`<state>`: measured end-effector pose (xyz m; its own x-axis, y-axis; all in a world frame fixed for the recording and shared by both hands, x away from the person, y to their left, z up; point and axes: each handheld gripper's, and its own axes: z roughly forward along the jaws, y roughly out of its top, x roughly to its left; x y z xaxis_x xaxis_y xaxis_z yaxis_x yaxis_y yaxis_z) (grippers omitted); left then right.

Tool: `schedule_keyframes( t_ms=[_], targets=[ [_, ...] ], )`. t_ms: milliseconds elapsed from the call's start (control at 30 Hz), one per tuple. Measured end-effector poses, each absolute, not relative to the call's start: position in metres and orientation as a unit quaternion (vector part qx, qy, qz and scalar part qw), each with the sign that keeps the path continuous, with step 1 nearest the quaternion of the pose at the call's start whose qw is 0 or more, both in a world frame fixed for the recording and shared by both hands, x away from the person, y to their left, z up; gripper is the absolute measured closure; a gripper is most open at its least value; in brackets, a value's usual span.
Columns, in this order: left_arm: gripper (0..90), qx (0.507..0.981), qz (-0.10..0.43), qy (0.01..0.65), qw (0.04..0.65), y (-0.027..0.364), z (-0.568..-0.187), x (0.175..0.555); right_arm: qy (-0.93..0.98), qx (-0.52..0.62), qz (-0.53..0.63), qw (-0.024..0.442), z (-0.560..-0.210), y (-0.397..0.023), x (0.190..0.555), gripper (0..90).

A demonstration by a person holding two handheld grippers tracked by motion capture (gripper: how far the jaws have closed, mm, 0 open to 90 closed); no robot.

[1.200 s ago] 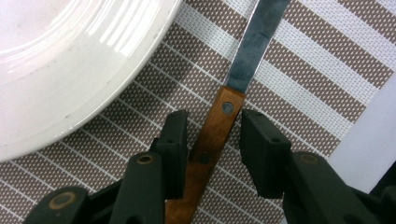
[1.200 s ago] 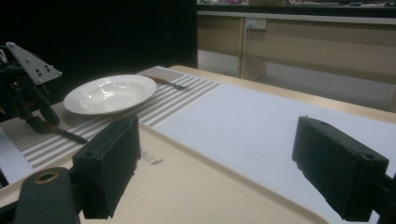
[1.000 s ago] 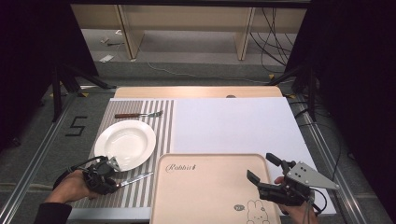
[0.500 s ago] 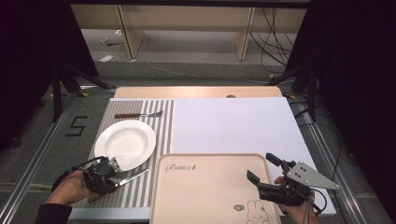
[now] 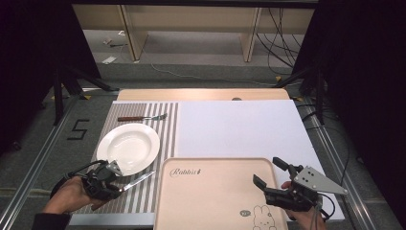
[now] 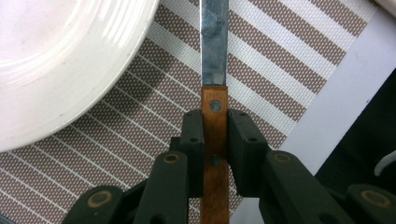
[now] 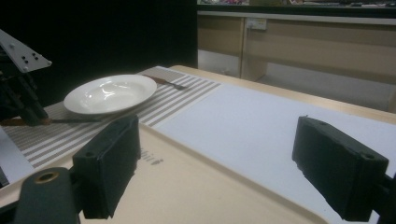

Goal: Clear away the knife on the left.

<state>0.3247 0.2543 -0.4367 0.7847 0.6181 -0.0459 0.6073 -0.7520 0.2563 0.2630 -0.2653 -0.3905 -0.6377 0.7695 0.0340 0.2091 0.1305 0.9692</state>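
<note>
A knife [image 5: 139,181] with a brown wooden handle [image 6: 215,140] and a steel blade [image 6: 214,42] lies over the striped placemat [image 5: 165,139], just below the white plate [image 5: 128,146]. My left gripper [image 5: 117,188] is shut on the handle, with both pads pressing its sides near the blade end [image 6: 215,126]. The blade points up and right toward the beige tray [image 5: 215,191]. My right gripper [image 5: 268,171] hovers open over the tray's right part, with nothing between its jaws [image 7: 217,158]. In the right gripper view the left gripper [image 7: 18,102] stands at the far left beside the plate [image 7: 109,93].
A fork [image 5: 142,117] with a wooden handle lies on the placemat beyond the plate. A white mat [image 5: 239,129] covers the table's middle and right. The tray carries a rabbit drawing near its front edge. Metal rails run along both table sides.
</note>
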Motion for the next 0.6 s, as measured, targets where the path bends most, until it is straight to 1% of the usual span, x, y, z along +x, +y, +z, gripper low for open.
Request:
schedule_keyframes(
  t_ms=[167, 367, 600],
  targets=[
    [76.9, 0.925, 0.006, 0.339, 0.172, 0.257, -0.43, 0.322, 0.709, 0.345, 0.562, 0.248, -0.391, -0.265, 0.264, 16.3],
    [76.8, 0.912, 0.001, 0.35, 0.212, 0.253, -0.422, 0.321, 0.709, 0.346, 0.562, 0.248, -0.391, -0.265, 0.264, 16.3],
    [76.8, 0.9, 0.006, 0.367, 0.233, 0.244, -0.418, 0.321, 0.709, 0.348, 0.561, 0.246, -0.391, -0.266, 0.264, 16.3]
  ],
)
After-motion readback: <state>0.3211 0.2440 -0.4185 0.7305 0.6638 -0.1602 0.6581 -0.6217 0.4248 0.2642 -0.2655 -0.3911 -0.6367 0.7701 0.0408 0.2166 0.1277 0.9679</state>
